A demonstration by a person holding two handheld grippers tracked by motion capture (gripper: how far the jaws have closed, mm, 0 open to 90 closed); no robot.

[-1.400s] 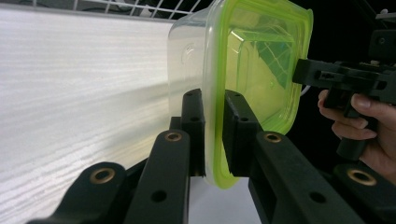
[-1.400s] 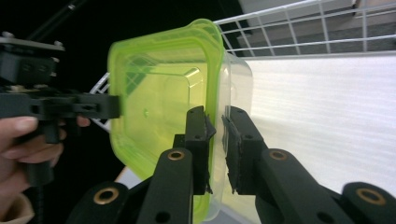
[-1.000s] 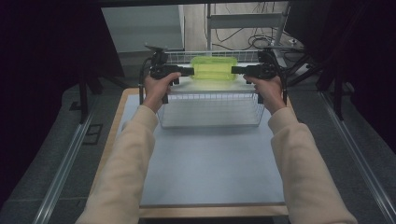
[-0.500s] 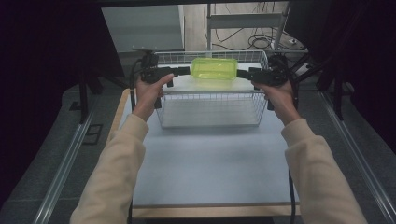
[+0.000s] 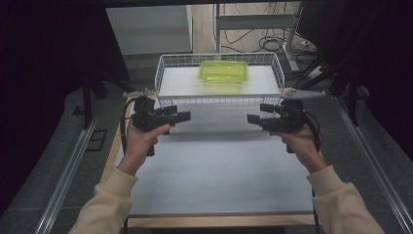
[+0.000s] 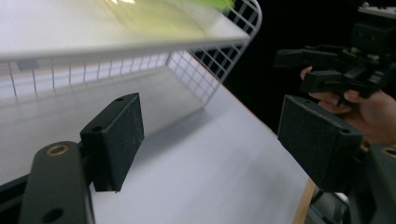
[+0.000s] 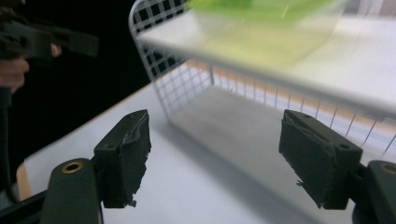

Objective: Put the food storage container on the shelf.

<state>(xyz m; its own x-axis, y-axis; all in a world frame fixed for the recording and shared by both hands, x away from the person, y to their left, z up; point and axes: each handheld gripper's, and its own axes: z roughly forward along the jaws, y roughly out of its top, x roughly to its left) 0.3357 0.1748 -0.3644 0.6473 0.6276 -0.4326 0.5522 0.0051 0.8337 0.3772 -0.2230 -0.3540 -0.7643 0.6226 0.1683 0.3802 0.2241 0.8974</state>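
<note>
My left gripper (image 5: 182, 116) and right gripper (image 5: 253, 118) hang over the bench (image 5: 214, 170) just in front of the wire basket (image 5: 168, 73), fingers spread and empty, having just been opening. The translucent green plastic container (image 5: 223, 71), rectangular with rounded corners, sits inside on the basket's flat white shelf. I judge a careless swing could snag the thin wire grid and jolt the container.
</note>
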